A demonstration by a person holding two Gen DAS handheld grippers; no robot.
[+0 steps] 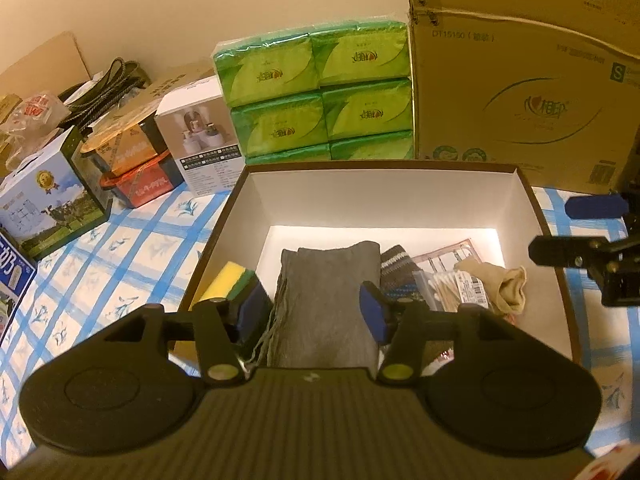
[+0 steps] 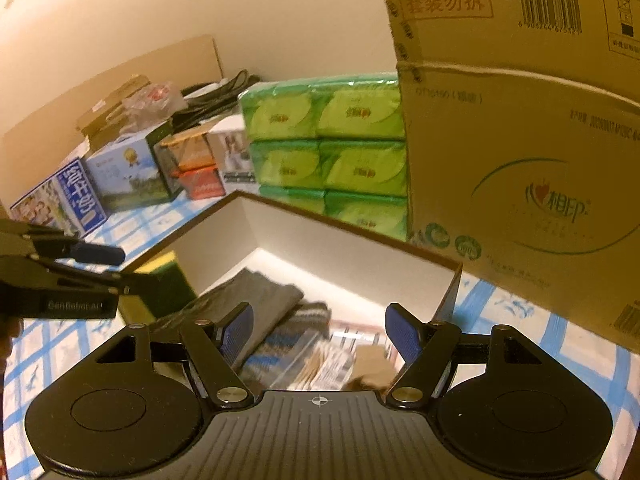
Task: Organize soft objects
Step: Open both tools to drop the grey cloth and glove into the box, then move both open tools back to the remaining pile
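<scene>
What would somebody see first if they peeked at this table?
Probably the bright green tissue packs stacked at the back, next to a big cardboard carton. In front sits an open box with a grey folded cloth in the middle, a yellow and green sponge at its left and a beige sock at its right.

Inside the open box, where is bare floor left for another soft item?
A bare white strip remains along the box's back wall, behind the grey cloth. The front is crowded: sponge left, cotton-swab packet and beige sock right.
</scene>
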